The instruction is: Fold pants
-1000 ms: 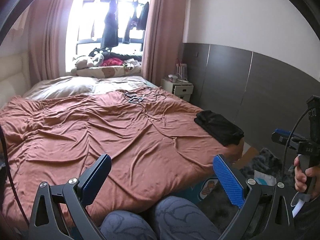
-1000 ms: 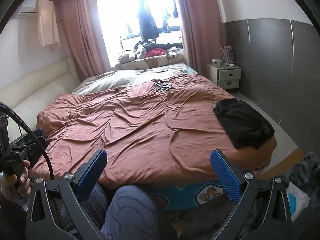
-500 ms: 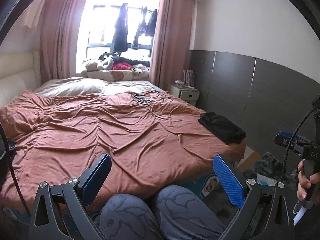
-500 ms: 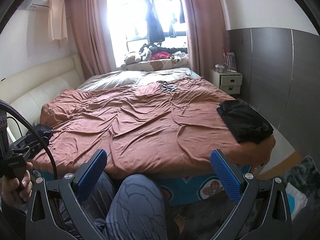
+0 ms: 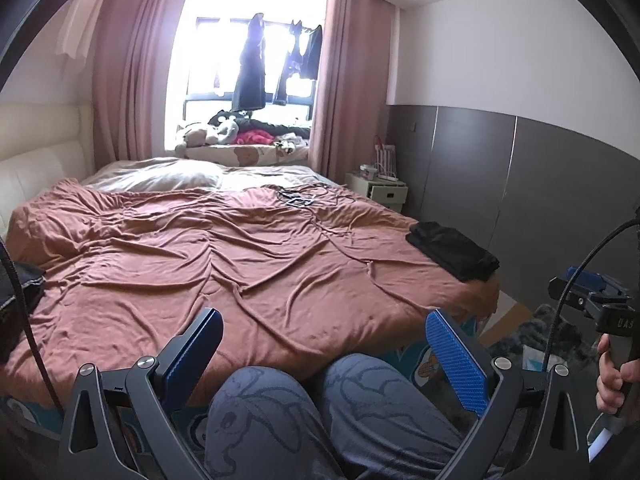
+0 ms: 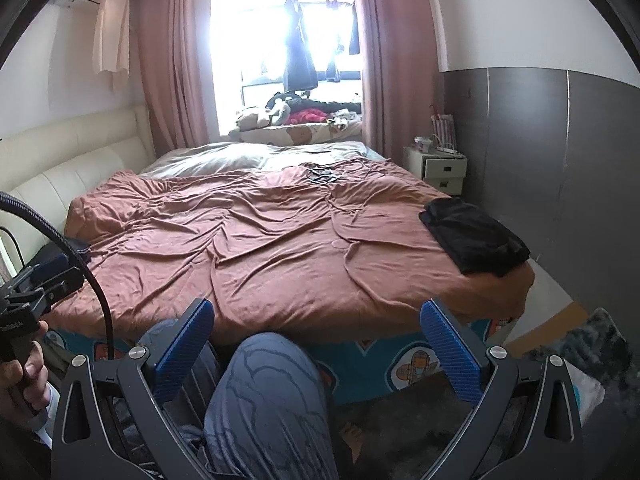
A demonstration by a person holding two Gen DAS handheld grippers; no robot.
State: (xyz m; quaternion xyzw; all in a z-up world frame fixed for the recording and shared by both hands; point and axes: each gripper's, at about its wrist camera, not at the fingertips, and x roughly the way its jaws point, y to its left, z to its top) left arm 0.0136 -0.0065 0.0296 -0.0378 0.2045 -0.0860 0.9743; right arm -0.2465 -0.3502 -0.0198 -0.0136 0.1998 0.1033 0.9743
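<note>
Folded black pants (image 5: 454, 250) lie at the near right corner of the bed; they also show in the right wrist view (image 6: 476, 236). My left gripper (image 5: 324, 356) is open and empty, held back from the bed's foot above my knees. My right gripper (image 6: 316, 348) is open and empty too, also back from the bed's foot. Neither gripper touches the pants. A dark garment (image 5: 20, 292) shows partly at the bed's left edge.
The bed has a wrinkled brown cover (image 5: 240, 256) with cables (image 5: 296, 200) lying far back. A white nightstand (image 6: 438, 168) stands at the far right by the grey wall. A dark rug (image 6: 592, 344) lies on the floor at right. Clothes hang at the window (image 5: 250, 68).
Both grippers have pulled back and tilted up from the bed, so the bed looks smaller and farther. Both stay open and empty. The pants have not moved.
</note>
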